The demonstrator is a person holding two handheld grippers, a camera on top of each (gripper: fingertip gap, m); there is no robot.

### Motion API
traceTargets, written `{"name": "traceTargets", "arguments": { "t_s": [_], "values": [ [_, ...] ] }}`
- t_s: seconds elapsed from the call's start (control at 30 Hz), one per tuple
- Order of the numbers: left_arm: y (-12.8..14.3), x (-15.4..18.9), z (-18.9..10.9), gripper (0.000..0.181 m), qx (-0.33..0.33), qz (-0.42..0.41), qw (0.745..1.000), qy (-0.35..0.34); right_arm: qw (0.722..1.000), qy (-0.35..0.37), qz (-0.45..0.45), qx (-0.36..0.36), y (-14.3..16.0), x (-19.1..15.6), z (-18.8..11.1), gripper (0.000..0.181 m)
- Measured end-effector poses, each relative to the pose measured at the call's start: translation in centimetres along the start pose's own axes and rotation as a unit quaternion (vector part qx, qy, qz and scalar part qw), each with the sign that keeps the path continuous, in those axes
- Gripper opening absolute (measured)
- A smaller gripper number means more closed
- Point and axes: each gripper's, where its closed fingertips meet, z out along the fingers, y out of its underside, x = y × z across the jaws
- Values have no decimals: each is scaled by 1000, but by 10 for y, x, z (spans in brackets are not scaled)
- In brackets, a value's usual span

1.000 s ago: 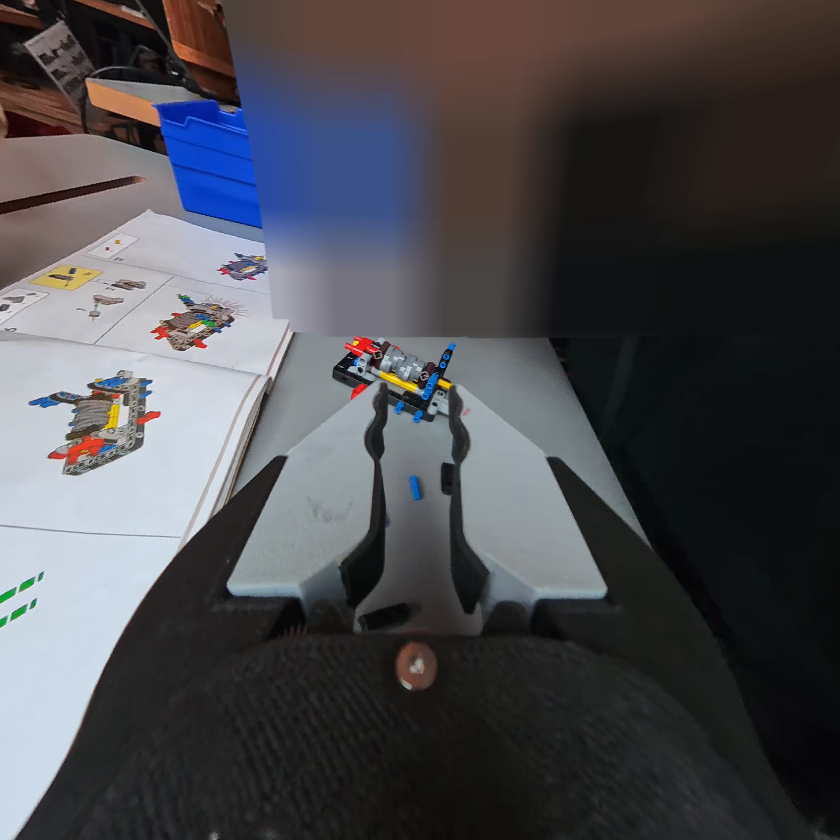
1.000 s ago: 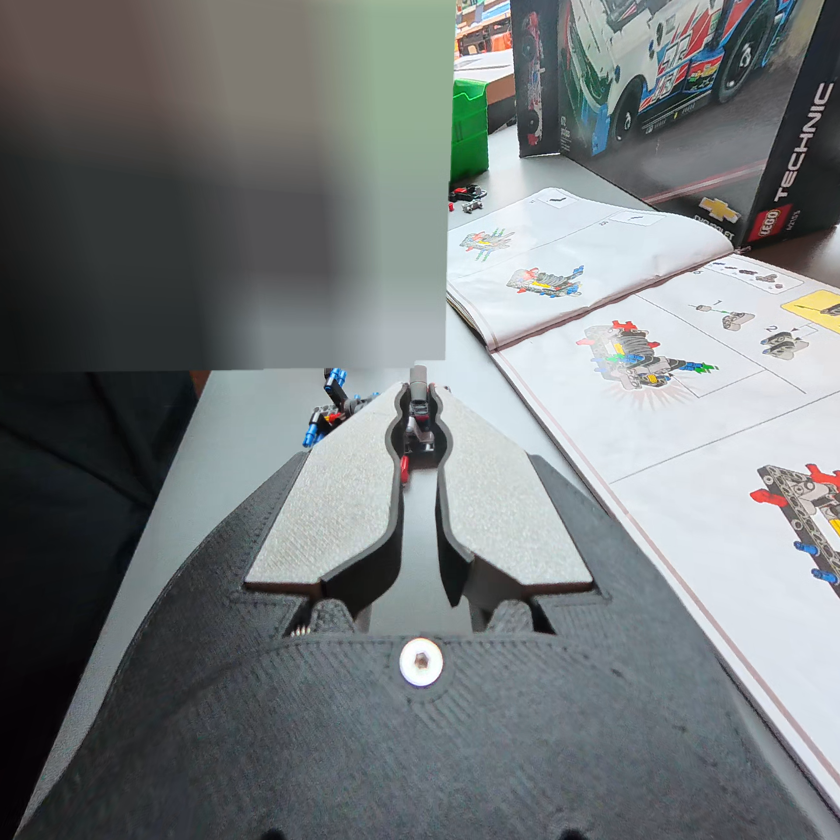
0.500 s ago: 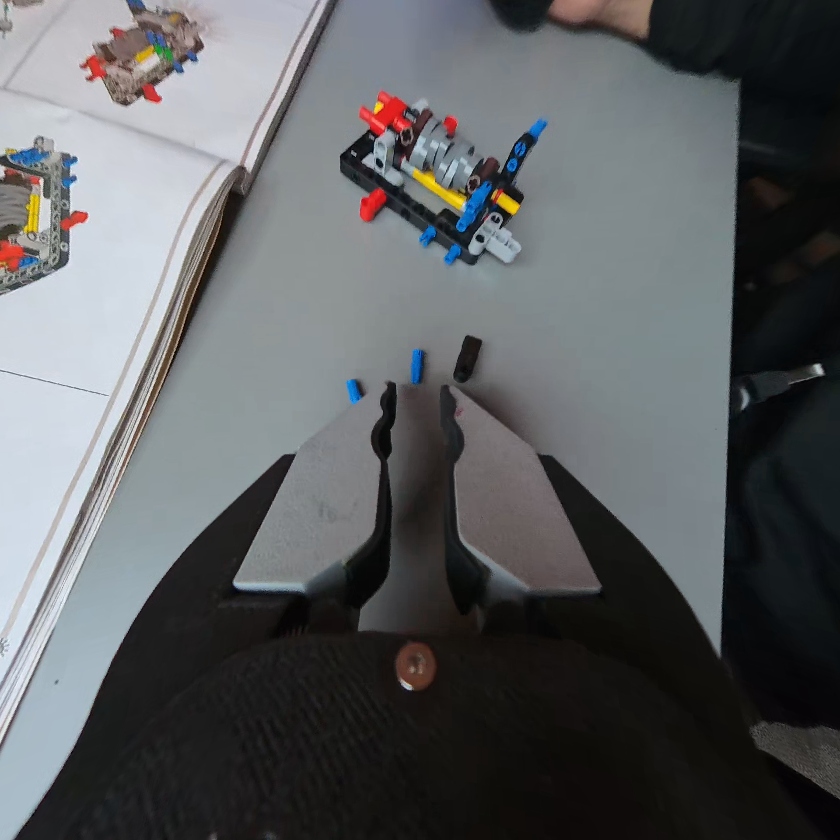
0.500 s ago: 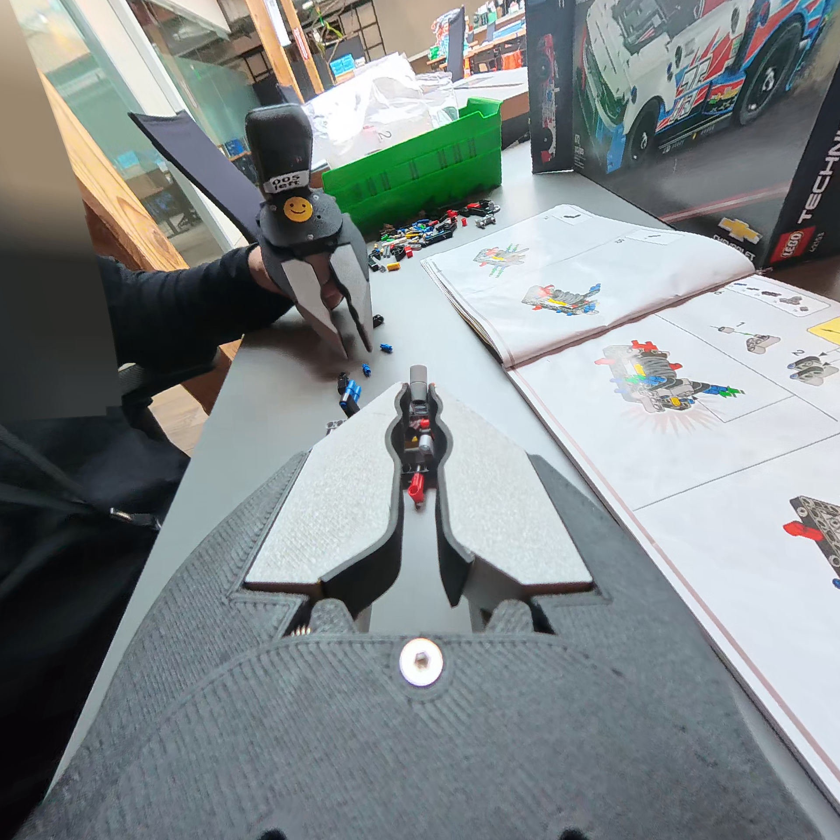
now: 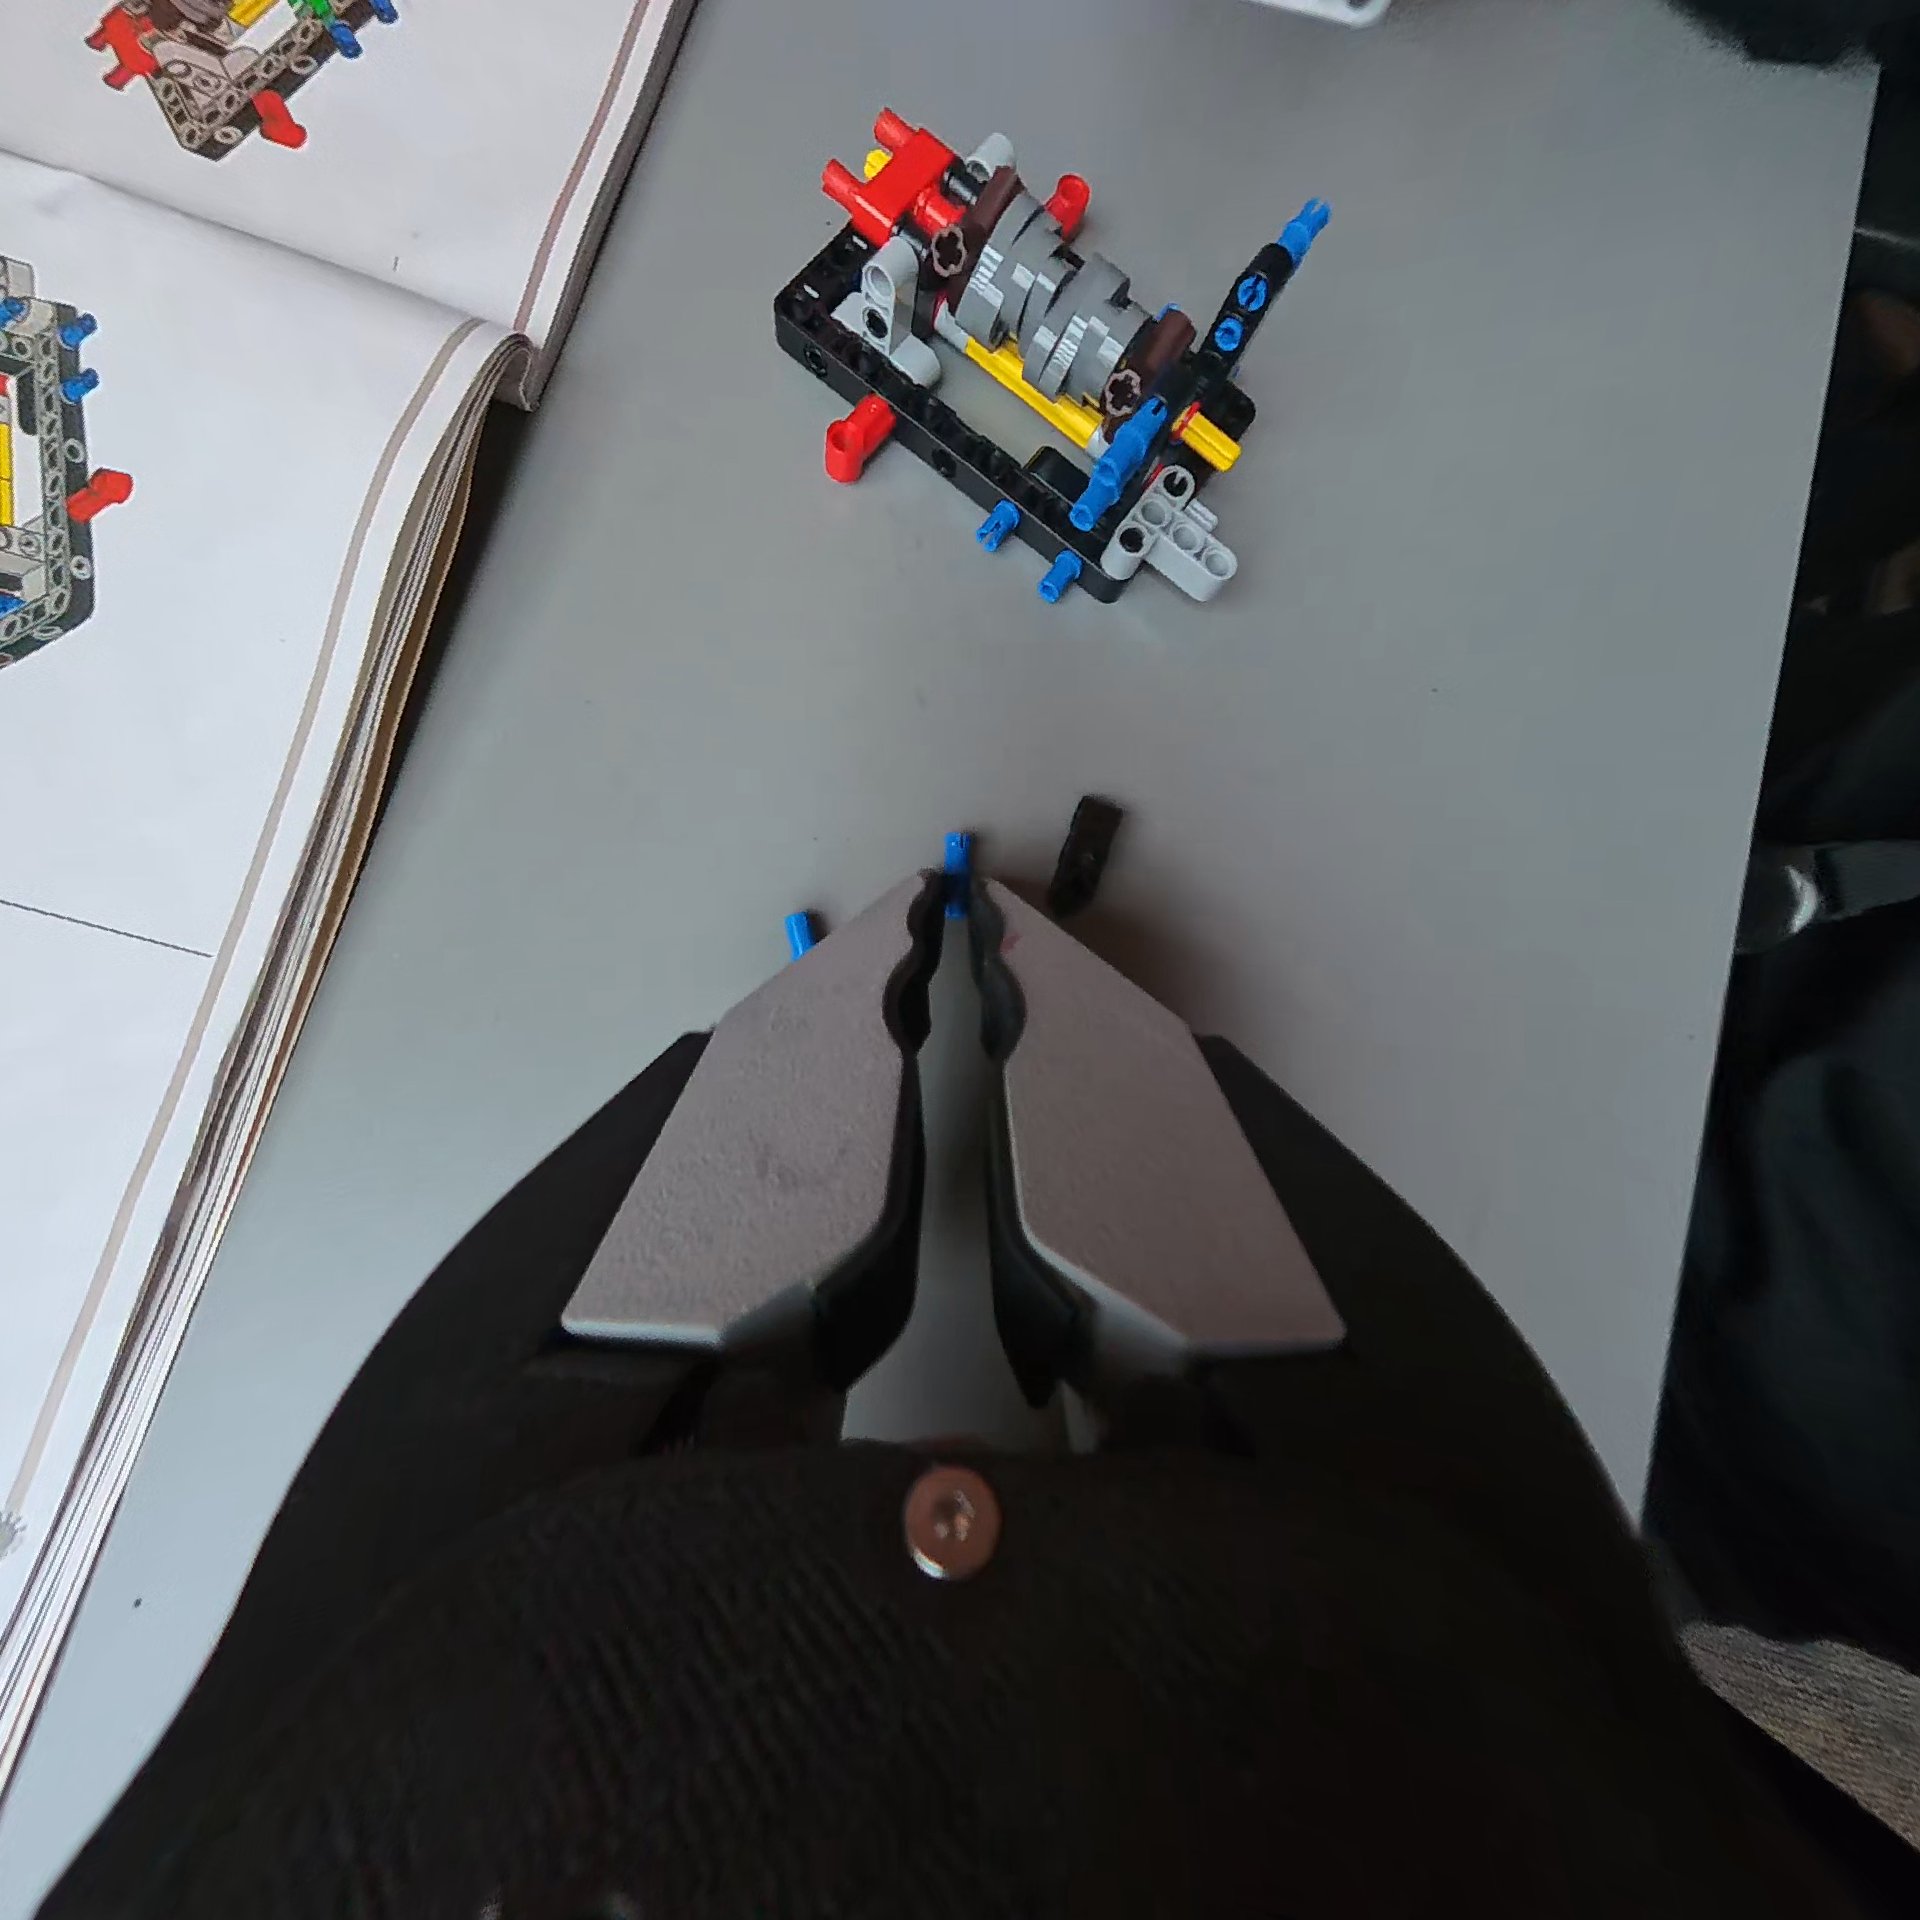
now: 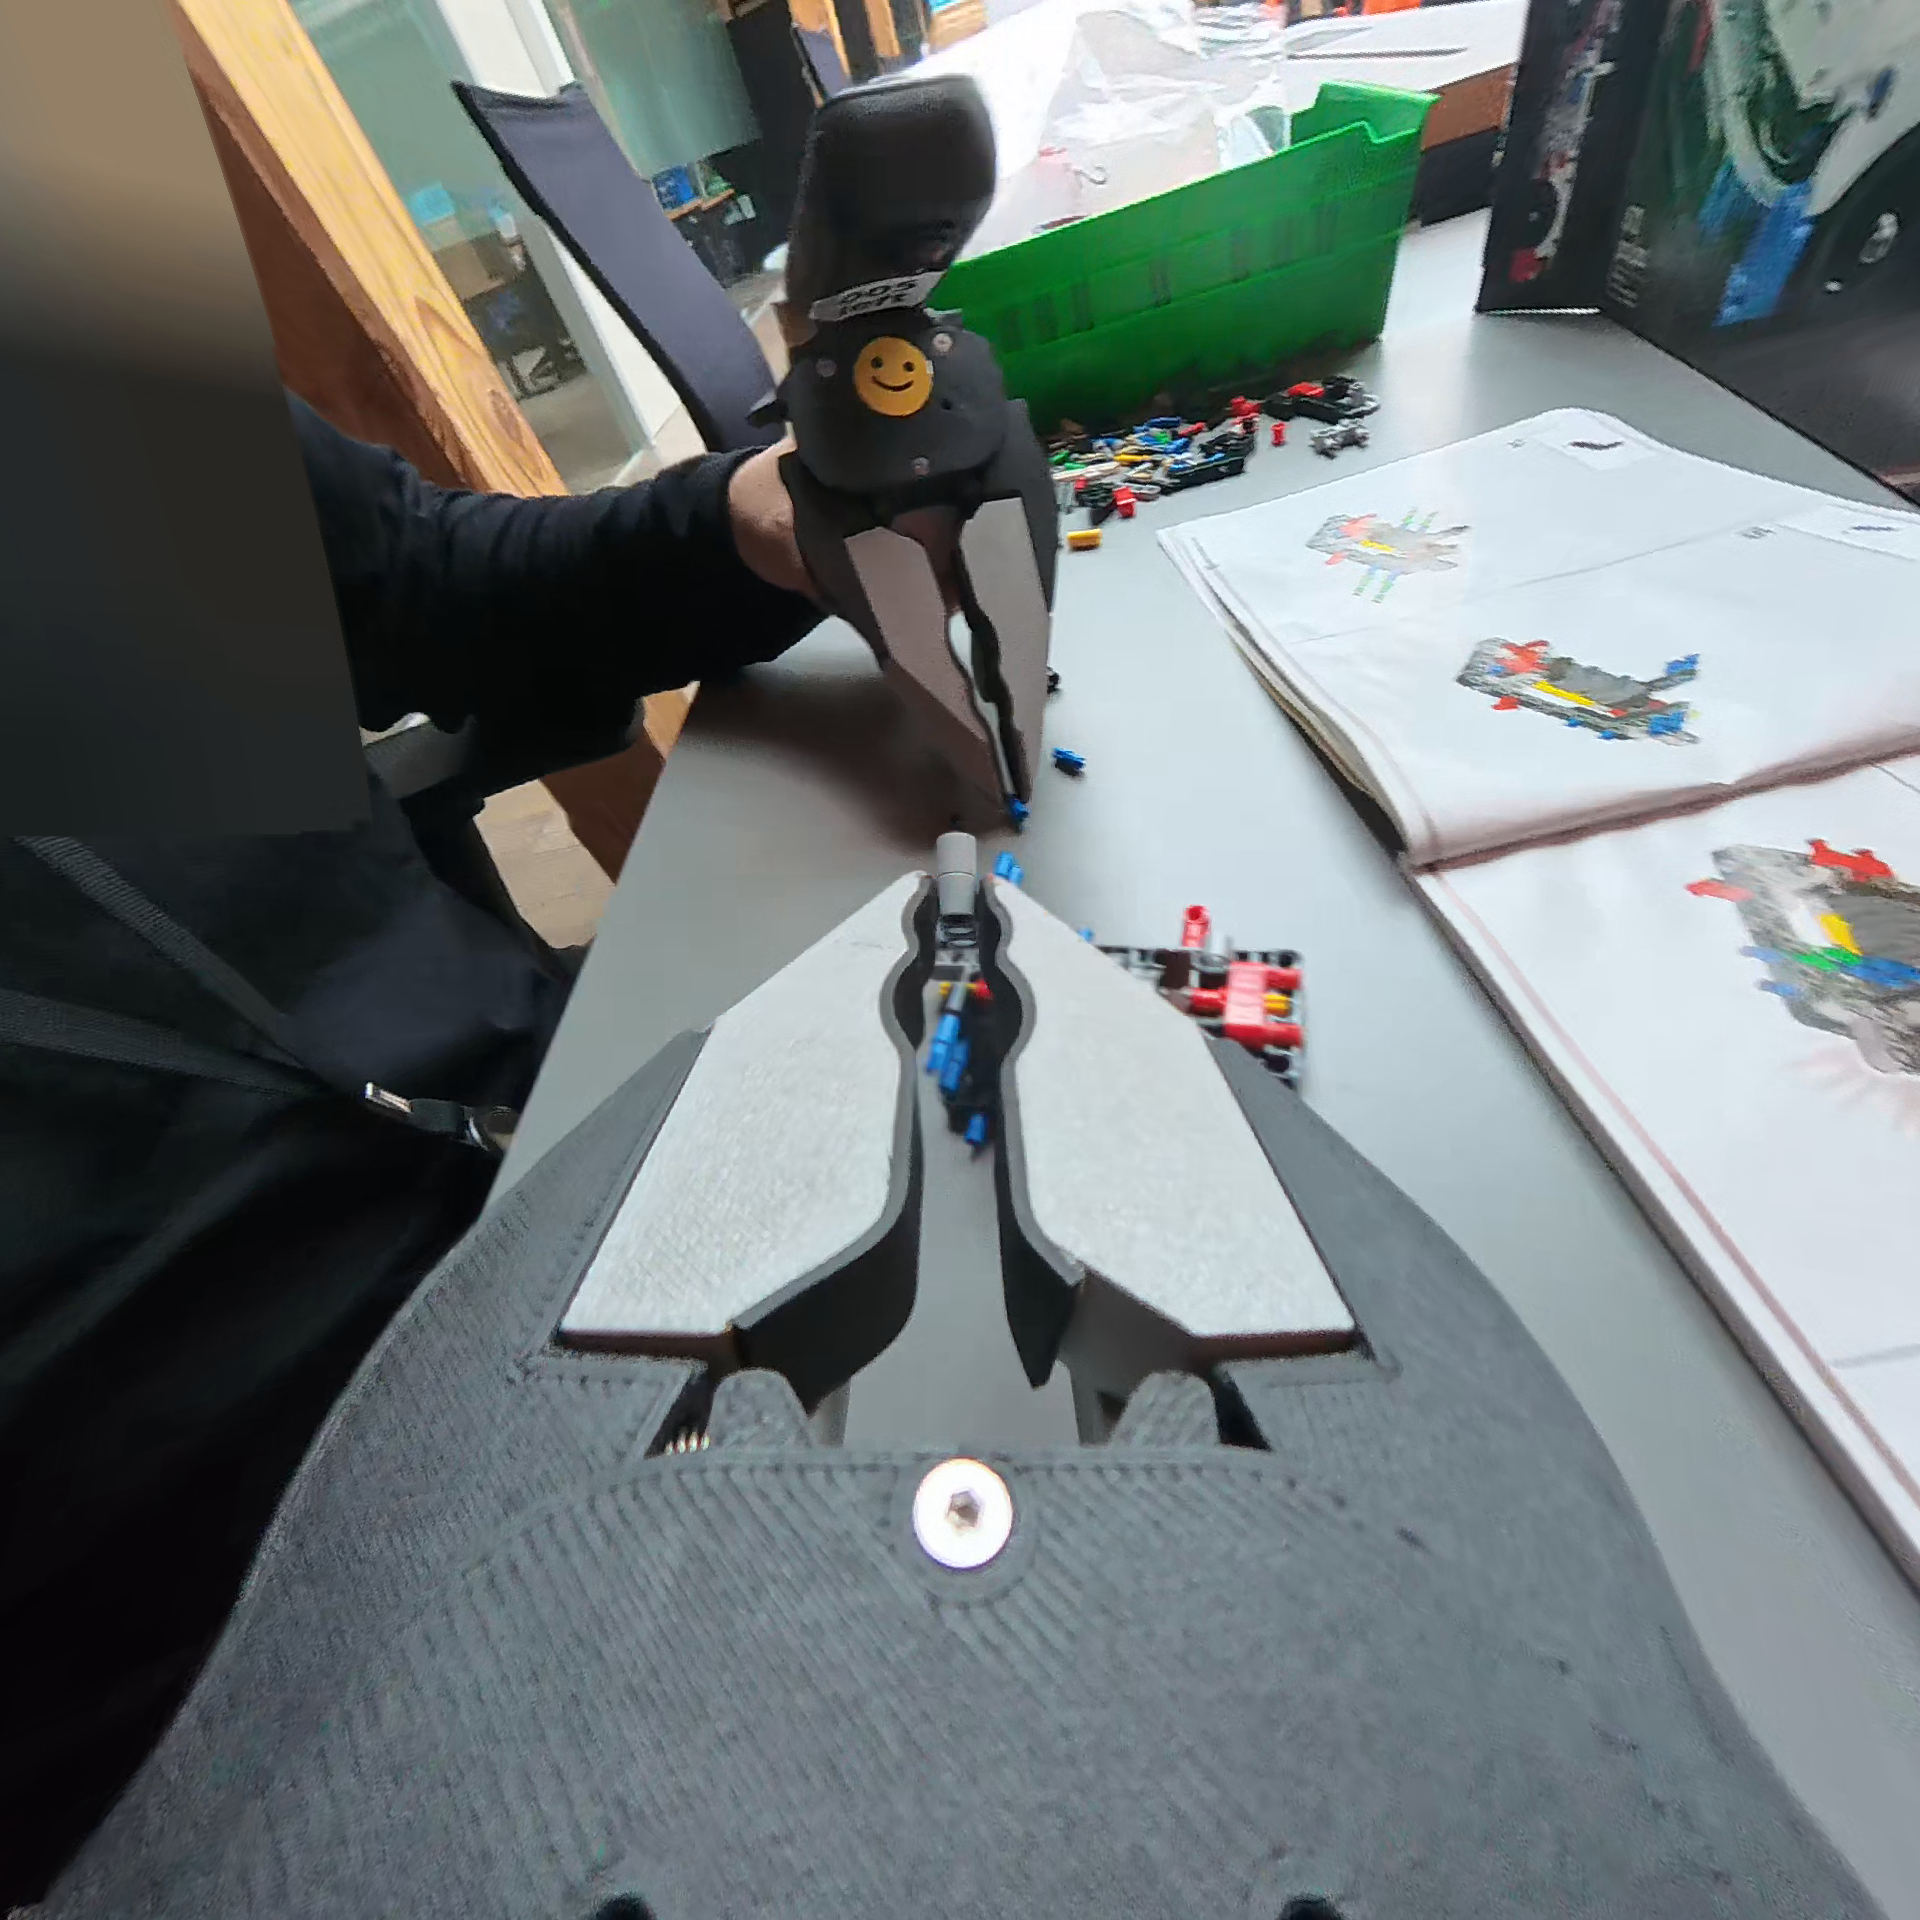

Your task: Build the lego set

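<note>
Now — L gripper [image 5: 957,894] fingers [image 5: 810,1122] round small blue pin [image 5: 956,860]

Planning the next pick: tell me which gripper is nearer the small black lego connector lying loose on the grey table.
Left. The left gripper sits right beside the black connector, tips pinching a blue pin. The right gripper hangs farther back.

an office-like workroom: grey table [image 6: 1455,1195], office chair [image 6: 623,270], glass partitions [image 6: 499,208], wooden panelling [image 6: 343,260].

Each hand-held gripper [image 5: 958,902] is built with grey wedge fingers [image 6: 758,1153], a ribbed black body and a silver screw [image 6: 962,1512]; a black sleeve [image 6: 520,582] is worn.
</note>
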Motion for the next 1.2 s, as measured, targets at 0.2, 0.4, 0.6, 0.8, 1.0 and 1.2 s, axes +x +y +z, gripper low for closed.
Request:
{"name": "traceTargets", "arguments": {
  "t_s": [0.2, 0.4, 0.6, 0.8, 1.0, 1.2],
  "values": [
    [-42, 57, -16, 1, 77, -4, 995, 63, 1000, -19, -4, -15, 9, -37, 22, 4],
    [-19, 88, 10, 1, 41, 76, 996, -2, 995, 6, 40, -94, 41, -50, 43, 4],
    [-11, 82, 23, 2, 20, 205, 969, -134, 986, 35, 31, -158, 63, -56, 56, 4],
    [-15, 88, 30, 2, 39, 275, 946, -167, 980, 13, 113, -163, 68, -52, 57, 4],
    [-24, 91, 28, 2, 38, 350, 910, -220, 983, 11, 56, -174, 68, -56, 58, 4],
    [-31, 94, 27, 2, 37, 409, 870, -274, 988, -25, 82, -126, 54, -58, 51, 4]
  ]
}}
